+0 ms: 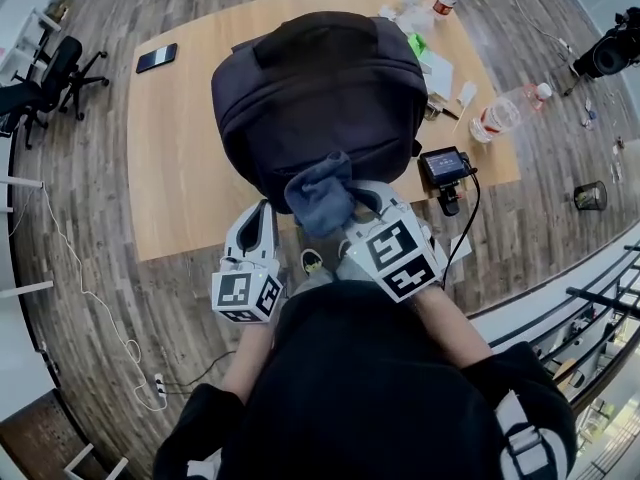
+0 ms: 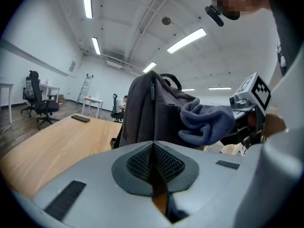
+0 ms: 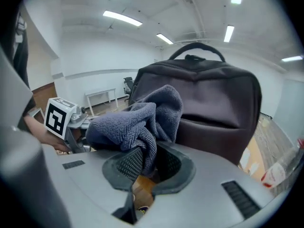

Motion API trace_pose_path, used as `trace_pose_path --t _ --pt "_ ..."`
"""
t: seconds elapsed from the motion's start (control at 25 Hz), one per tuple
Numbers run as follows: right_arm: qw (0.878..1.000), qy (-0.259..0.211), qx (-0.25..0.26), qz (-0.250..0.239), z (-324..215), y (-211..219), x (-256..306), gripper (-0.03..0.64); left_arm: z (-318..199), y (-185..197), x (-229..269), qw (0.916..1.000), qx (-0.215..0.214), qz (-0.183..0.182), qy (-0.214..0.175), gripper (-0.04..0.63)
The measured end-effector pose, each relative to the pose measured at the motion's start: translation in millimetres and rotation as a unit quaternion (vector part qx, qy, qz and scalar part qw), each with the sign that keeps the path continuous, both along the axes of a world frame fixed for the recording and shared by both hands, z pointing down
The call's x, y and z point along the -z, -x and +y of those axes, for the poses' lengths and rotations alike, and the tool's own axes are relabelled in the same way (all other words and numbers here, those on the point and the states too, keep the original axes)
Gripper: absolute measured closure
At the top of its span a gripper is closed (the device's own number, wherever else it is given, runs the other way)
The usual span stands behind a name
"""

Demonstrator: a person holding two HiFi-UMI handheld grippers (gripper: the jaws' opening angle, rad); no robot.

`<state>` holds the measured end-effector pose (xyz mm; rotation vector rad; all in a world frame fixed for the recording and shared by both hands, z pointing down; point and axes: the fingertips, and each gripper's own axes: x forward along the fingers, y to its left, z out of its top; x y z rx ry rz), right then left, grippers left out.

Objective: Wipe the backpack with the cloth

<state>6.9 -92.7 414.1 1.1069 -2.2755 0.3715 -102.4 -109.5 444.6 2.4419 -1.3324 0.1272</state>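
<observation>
cloth is held bunched in the clamped jaws of the right gripper, at the near face of the backpack standing on the table. the left gripper is closed, empty. wiping is judged under way; next, a pressed stroke across the fabric is called for.

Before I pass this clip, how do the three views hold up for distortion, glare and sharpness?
Head view: strong fisheye bows the table edges; the backpack is dark, with little surface detail. Left gripper view: dark rounded corners, ceiling lights blown out. Right gripper view: the cloth weave reads sharp in the right tool; ceiling strips glare.
</observation>
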Motion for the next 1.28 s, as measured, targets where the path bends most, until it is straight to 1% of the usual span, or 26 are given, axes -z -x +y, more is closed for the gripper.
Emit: trace_pose_path --t 0.08,0.2,0.28,0.32,0.4,0.52,0.6,0.72,0.84,0.92,1.08,1.12,1.2,1.28 --pt "0.999 -0.006 -0.039 -0.006 -3.1 -28.7 4.3 0.563 -0.2 0.1 0.2 1.0 -0.001 -0.003 0.0 0.58" --pt "0.994 -0.02 -0.106 0.02 -10.9 -87.8 8.5 0.563 0.2 -0.4 1.1 1.0 -0.001 -0.006 -0.001 0.58" --pt "0.991 -0.01 -0.134 0.019 -11.6 -117.6 5.3 0.563 0.4 -0.3 0.8 1.0 0.001 -0.008 -0.001 0.58" --pt "0.99 -0.006 -0.141 0.019 -11.3 -125.7 4.3 0.563 0.3 -0.4 0.5 1.0 0.003 -0.008 -0.001 0.58" --pt "0.989 -0.014 -0.144 0.037 -12.3 -132.5 6.9 0.563 0.5 -1.1 0.1 1.0 0.004 -0.009 0.0 0.58" --pt "0.988 -0.03 -0.14 0.061 -16.0 -129.2 14.2 0.563 2.2 -4.1 0.3 1.0 0.002 -0.009 0.0 0.58" --pt "0.99 -0.033 -0.122 0.066 -18.2 -115.7 19.1 0.563 4.0 -5.5 -0.3 1.0 0.003 -0.008 0.001 0.58" --pt "0.994 -0.031 -0.085 0.056 -23.4 -83.0 28.2 0.563 5.2 -5.2 3.3 1.0 0.009 -0.004 -0.001 0.58" --pt "0.995 -0.037 -0.048 0.076 -31.7 -50.0 30.8 0.563 6.3 0.5 6.6 0.9998 0.021 0.0 -0.003 0.58" --pt "0.996 -0.038 -0.014 0.076 -33.4 -22.2 32.2 0.563 8.2 8.0 6.7 0.9995 0.032 -0.001 -0.002 0.58" --pt "0.996 -0.04 0.057 0.057 -33.1 39.5 34.2 0.563 14.4 25.4 6.0 0.9983 0.057 -0.003 0.0 0.58" --pt "0.996 -0.033 0.072 0.04 -33.0 54.2 34.2 0.563 16.2 29.6 6.4 0.9979 0.064 -0.004 0.001 0.58" --pt "0.995 -0.002 0.094 -0.022 -33.9 81.4 34.1 0.563 19.6 38.3 8.3 0.9969 0.078 -0.005 0.001 0.58" --pt "0.993 0.019 0.091 -0.076 -37.3 96.1 33.8 0.563 24.1 48.2 10.1 0.9957 0.093 -0.005 0.002 0.58"
